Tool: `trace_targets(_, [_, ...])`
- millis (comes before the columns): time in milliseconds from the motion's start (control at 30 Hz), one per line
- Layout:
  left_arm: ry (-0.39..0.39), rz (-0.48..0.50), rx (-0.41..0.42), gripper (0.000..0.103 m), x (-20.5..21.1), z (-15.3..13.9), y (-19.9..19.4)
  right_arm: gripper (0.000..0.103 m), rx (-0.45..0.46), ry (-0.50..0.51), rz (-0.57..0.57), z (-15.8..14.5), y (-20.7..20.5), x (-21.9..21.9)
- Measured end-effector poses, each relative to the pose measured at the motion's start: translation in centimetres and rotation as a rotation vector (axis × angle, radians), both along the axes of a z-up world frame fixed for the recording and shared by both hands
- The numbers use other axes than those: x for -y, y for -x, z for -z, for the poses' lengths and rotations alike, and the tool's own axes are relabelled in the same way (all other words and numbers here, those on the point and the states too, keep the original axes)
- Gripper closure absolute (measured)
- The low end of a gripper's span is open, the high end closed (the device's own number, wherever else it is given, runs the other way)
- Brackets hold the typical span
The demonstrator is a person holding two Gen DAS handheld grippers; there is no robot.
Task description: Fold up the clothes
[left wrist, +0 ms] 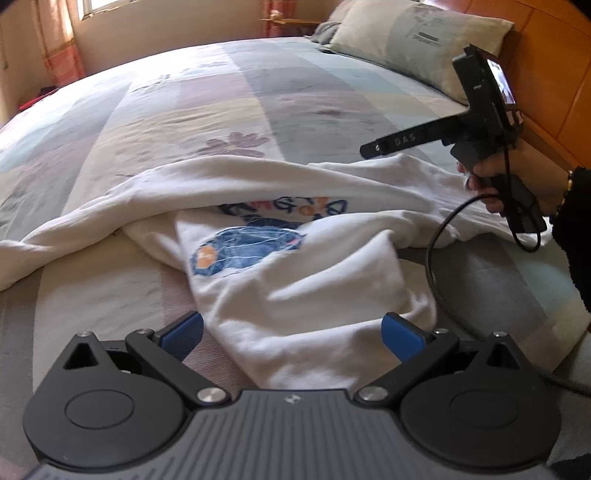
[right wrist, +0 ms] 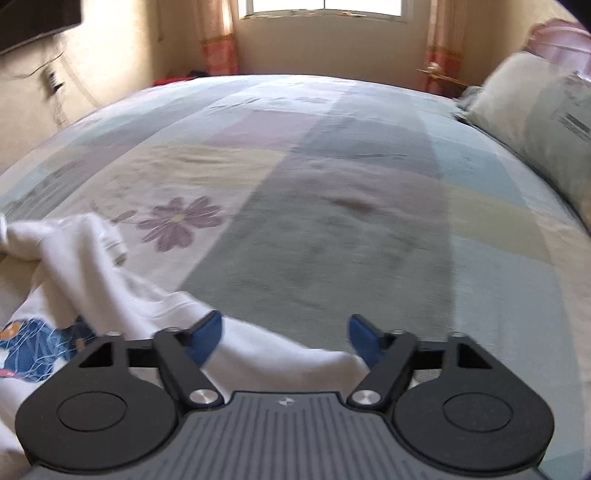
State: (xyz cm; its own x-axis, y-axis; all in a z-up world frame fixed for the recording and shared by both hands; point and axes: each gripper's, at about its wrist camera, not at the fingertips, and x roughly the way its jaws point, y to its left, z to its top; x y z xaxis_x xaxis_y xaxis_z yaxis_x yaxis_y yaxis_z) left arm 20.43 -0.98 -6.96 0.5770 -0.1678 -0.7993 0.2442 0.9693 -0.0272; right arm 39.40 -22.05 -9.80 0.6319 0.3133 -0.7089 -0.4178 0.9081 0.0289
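Both jaws stood parted, grasping nothing: left gripper (left wrist: 291, 336) and right gripper (right wrist: 286, 338) over the crumpled white printed T-shirt (left wrist: 295, 295). "DAS" showed on the right gripper's black finger (left wrist: 402, 142); the shirt's lettering was unreadable.

- The left wrist view sits just behind the left tongs (left wrist: 291, 334), close over the near edge of the bed (left wrist: 207, 96), tilted down and facing across it toward the pillow (left wrist: 413, 40) and headboard at far right.
- The right wrist view rides behind the right tongs (right wrist: 286, 338), equally low, facing the far window (right wrist: 325, 7).
- Both share the white shirt (left wrist: 295, 280) (its blue print (right wrist: 33, 350) too), the patchwork cover and the pillow.
- The left view also catches the right tongs from outside.
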Motion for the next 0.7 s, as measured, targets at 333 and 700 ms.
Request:
trace_targets(333, [0.010, -0.049, -0.008, 0.001, -1.6, 0.5, -0.2, 0.045, -0.042, 0.018, -0.135, 2.9, 3.2, -3.1])
trace_targets(700, [0.026, -0.043, -0.011, 0.001, -1.6, 0.8, 0.3, 0.000, -0.091, 0.017, -0.102, 4.4, 5.6, -2.2])
